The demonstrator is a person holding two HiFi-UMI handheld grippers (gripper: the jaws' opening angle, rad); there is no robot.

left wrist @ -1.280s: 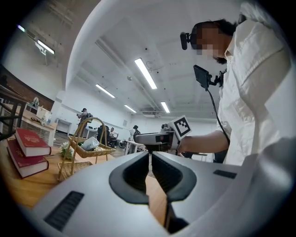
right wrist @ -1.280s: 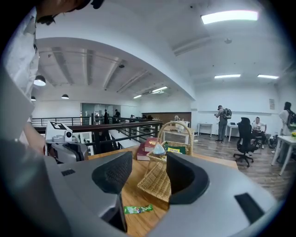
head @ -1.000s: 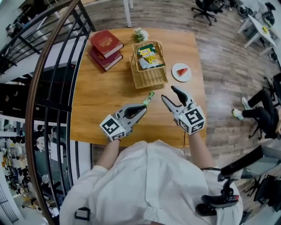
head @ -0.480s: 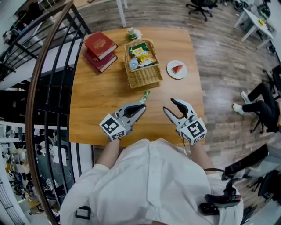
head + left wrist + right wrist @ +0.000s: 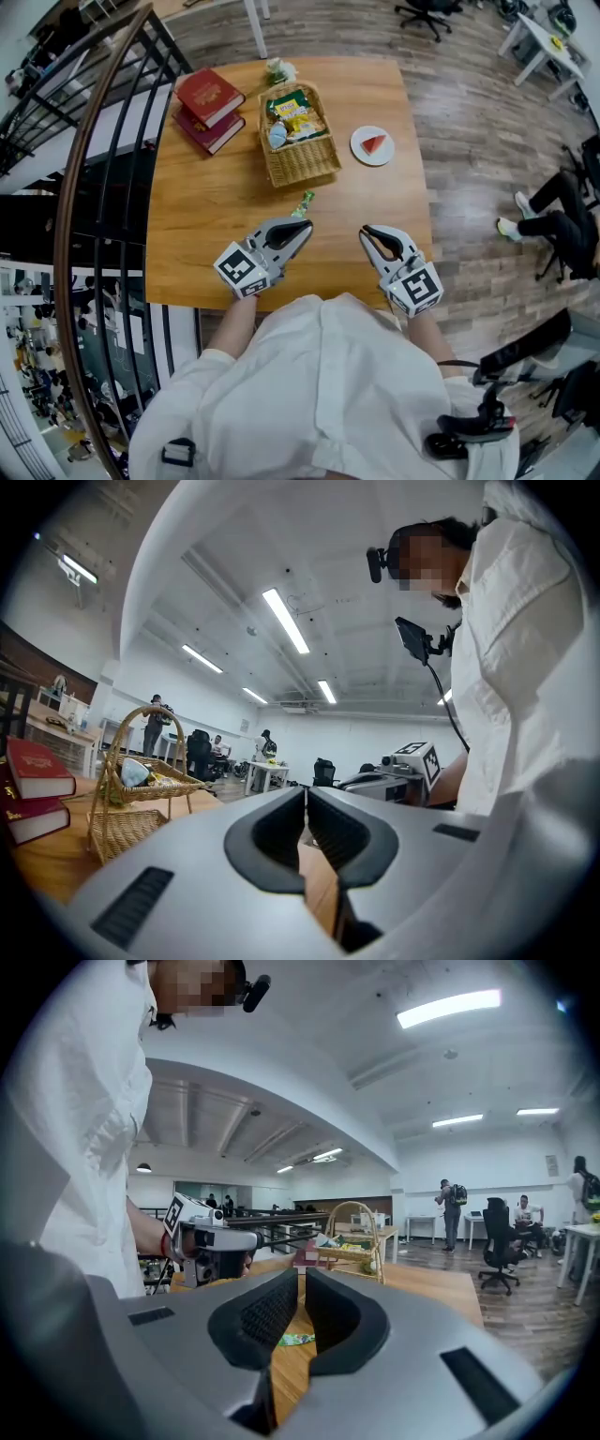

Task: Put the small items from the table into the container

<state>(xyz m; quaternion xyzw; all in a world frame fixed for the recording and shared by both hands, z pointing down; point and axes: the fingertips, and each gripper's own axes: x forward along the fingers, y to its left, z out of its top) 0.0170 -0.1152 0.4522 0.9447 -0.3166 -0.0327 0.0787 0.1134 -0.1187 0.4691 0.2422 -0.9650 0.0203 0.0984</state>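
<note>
A wicker basket [image 5: 298, 161] with several snack packets in it stands mid-table; it also shows in the left gripper view [image 5: 120, 829] and the right gripper view [image 5: 353, 1254]. A small green packet [image 5: 303, 202] lies flat on the wood just in front of the basket, and is seen under the right jaws [image 5: 297, 1340]. My left gripper [image 5: 302, 226] is shut and empty, its tips just short of the packet. My right gripper [image 5: 367, 232] hovers to the right of the packet; its jaws are closing, nearly together, with nothing between them.
Two red books [image 5: 208, 105] are stacked at the back left. A white plate [image 5: 372, 146] with a watermelon slice sits right of the basket. A small white flower piece [image 5: 275, 68] lies behind it. A dark railing [image 5: 103, 169] borders the table's left side.
The right gripper has drawn back toward the person and lower, and its jaws went from wide open to almost together. The left gripper stayed shut and barely shifted.
</note>
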